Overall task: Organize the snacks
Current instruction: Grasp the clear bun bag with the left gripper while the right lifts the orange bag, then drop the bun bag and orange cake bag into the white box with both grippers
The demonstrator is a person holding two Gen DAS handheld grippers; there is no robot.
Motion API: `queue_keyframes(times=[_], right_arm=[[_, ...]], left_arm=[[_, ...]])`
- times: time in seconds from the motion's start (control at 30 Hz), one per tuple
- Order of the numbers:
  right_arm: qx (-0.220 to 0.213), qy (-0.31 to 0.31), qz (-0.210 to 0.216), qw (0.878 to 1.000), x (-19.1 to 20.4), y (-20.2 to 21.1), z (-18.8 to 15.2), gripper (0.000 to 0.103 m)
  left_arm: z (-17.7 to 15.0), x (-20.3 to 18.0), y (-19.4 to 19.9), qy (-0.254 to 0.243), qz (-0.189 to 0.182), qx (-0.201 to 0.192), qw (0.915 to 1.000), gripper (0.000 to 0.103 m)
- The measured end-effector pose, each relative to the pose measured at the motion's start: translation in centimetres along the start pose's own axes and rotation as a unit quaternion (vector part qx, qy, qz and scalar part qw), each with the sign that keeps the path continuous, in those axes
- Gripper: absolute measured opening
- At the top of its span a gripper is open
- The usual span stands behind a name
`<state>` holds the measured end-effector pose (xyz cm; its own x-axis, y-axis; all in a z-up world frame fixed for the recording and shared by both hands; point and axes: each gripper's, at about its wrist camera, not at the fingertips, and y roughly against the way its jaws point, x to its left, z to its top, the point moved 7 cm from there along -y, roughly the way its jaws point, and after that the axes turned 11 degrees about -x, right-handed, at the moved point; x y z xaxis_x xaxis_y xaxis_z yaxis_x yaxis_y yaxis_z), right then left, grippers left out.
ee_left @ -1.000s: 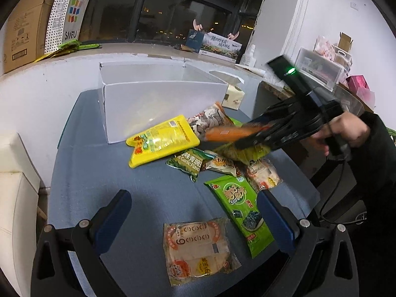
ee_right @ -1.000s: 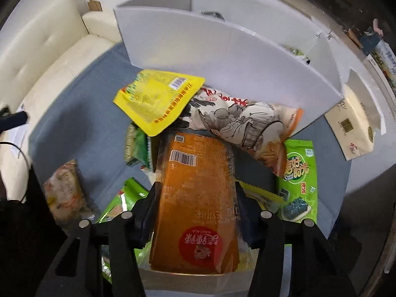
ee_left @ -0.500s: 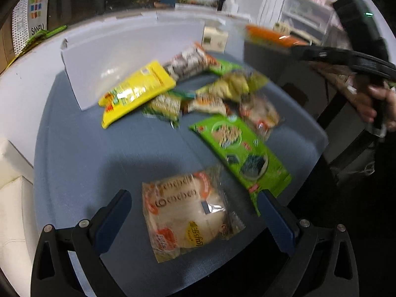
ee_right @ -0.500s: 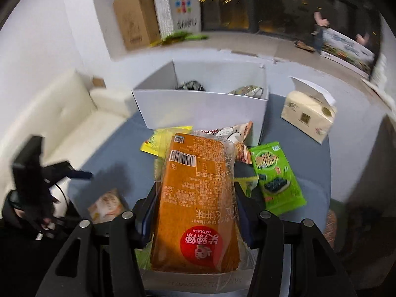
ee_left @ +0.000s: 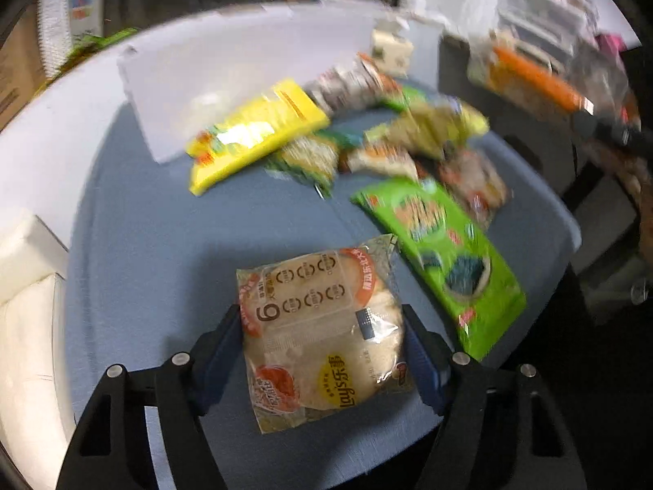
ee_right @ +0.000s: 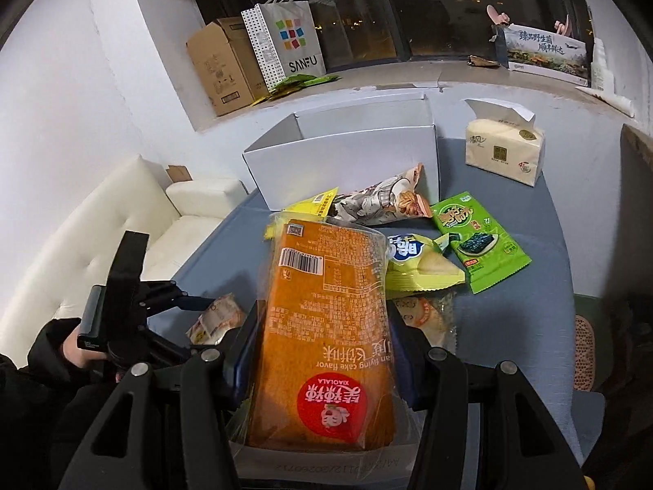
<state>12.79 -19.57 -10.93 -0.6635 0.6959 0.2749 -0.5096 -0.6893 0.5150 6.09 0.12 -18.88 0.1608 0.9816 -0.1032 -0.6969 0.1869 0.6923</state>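
Observation:
My left gripper point(ee_left: 322, 343) stands around a clear Lay's chip pack point(ee_left: 318, 326) at the near edge of the blue table point(ee_left: 143, 245), its blue pads touching both sides of the pack. My right gripper point(ee_right: 322, 351) is shut on an orange cake-flavour snack pack point(ee_right: 326, 318) and holds it above the table; the pack shows blurred at the right of the left wrist view point(ee_left: 534, 77). The white open box point(ee_right: 347, 155) stands at the table's back. The left gripper also shows in the right wrist view point(ee_right: 204, 306).
Loose snacks lie before the box: a yellow pack point(ee_left: 253, 134), a green seaweed pack point(ee_right: 477, 237), a printed chip bag point(ee_right: 383, 200), a yellow-green bag point(ee_right: 416, 265). A tissue pack point(ee_right: 506, 151) stands at the back right. A white sofa point(ee_right: 102, 220) is on the left.
My left gripper has moved forward and down and closed in around the Lay's pack. My right gripper has lifted and drawn back with the orange pack, away from the pile.

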Motion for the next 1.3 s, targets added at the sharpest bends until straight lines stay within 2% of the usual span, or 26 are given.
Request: queue_keyframes(times=[0.1, 0.2, 0.3, 0.43, 0.53, 0.7, 0.77, 0.83, 0.9, 0.93, 0.97, 1.03, 1.07, 1.1, 1.3], right_arm=[[-0.02, -0.012, -0.002, 1.0, -0.1, -0.1, 0.5, 0.058], [-0.036, -0.028, -0.003, 0.999, -0.4, -0.6, 1.5, 0.058], [-0.052, -0.024, -0.008, 0.998, -0.7, -1.8, 4.5, 0.058], [-0.072, -0.026, -0.027, 0.997, -1.6, -4.1, 10.5, 0.058], [-0.083, -0.033, -0.041, 0.995, -2.2, -6.5, 15.2, 0.058], [-0.086, -0.043, -0.063, 0.993, -3.3, -11.2, 19.9, 0.059], [-0.069, -0.042, -0.088, 0.993, -4.1, -13.4, 20.8, 0.059], [-0.054, -0.039, -0.095, 0.993, -4.9, -15.4, 21.4, 0.059], [-0.041, -0.028, -0.107, 0.993, -5.6, -16.8, 21.7, 0.06], [-0.036, -0.031, -0.115, 0.992, -6.1, -17.6, 21.9, 0.065], [-0.026, -0.035, -0.111, 0.993, -6.4, -18.2, 21.9, 0.07], [-0.014, -0.044, -0.116, 0.992, -7.1, -19.1, 22.0, 0.094], [-0.013, -0.047, -0.125, 0.991, -7.4, -19.1, 22.0, 0.1], [-0.019, -0.049, -0.132, 0.99, -7.6, -18.9, 22.1, 0.103], [-0.044, -0.04, -0.121, 0.991, -6.4, -16.6, 22.5, 0.103]], left_arm=[[2.5, 1.3, 1.4, 0.021, 0.002, -0.055, 0.9983, 0.077], [6.5, 2.8, 2.9, 0.045, 0.003, -0.105, 0.9934, 0.077], [11.5, 4.6, 3.6, 0.065, 0.001, -0.153, 0.9861, 0.077], [18.7, 7.4, 3.5, 0.086, 0.008, -0.199, 0.9761, 0.077], [22.7, 9.1, 2.4, 0.098, 0.015, -0.209, 0.9728, 0.077], [27.4, 11.2, -1.8, 0.109, 0.025, -0.197, 0.974, 0.078], [28.5, 11.7, -4.2, 0.115, 0.028, -0.189, 0.9748, 0.078], [28.9, 12.4, -6.4, 0.122, 0.029, -0.177, 0.9762, 0.078], [28.7, 12.5, -8.0, 0.112, 0.045, -0.159, 0.9799, 0.09], [28.5, 12.5, -8.7, 0.1, 0.059, -0.149, 0.982, 0.102], [28.4, 12.3, -9.1, 0.092, 0.062, -0.146, 0.9832, 0.103], [28.0, 12.6, -9.2, 0.096, 0.074, -0.143, 0.9822, 0.103], [27.8, 12.7, -9.1, 0.103, 0.078, -0.143, 0.9813, 0.103], [27.7, 12.8, -8.9, 0.106, 0.077, -0.145, 0.9807, 0.103], [26.9, 12.4, -5.3, 0.109, 0.071, -0.174, 0.9762, 0.103]])
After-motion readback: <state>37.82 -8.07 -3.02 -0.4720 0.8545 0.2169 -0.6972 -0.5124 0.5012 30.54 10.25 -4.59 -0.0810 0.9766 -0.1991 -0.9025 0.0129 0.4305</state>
